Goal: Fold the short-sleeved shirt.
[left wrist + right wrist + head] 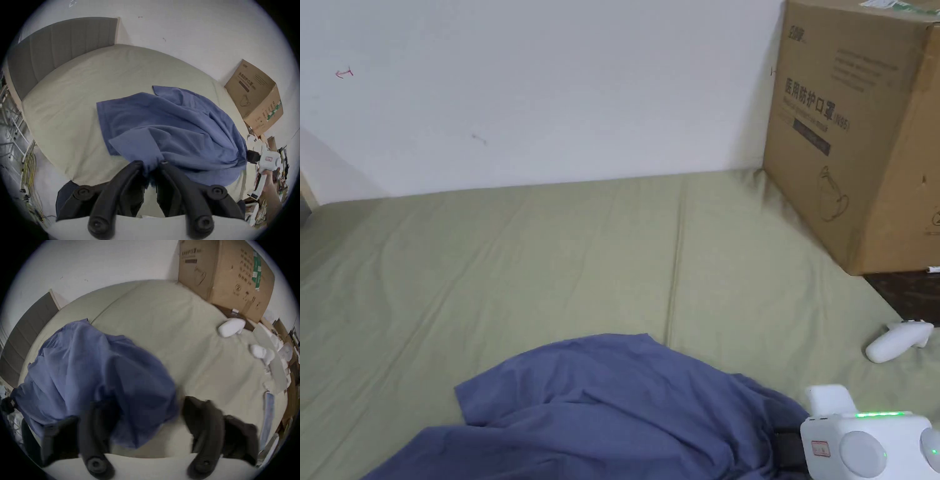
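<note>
A blue short-sleeved shirt (612,406) lies crumpled on the green bed sheet (550,262), near the front edge. In the left gripper view my left gripper (151,164) is shut on a bunched fold of the shirt (178,123) at its near edge. My right gripper (151,407) has its jaws wide apart; the shirt (97,369) drapes over the left jaw and fills part of the gap. From the head view its white body sits at the bottom right, and the right gripper (784,447) touches the shirt's right edge. A hand holds that right gripper (252,156).
A big cardboard box (856,125) stands at the bed's far right corner against the white wall. Two white controllers (230,326) (259,352) lie on the sheet right of the shirt. A grey headboard (65,48) bounds the left end. Cables (29,162) lie on the floor.
</note>
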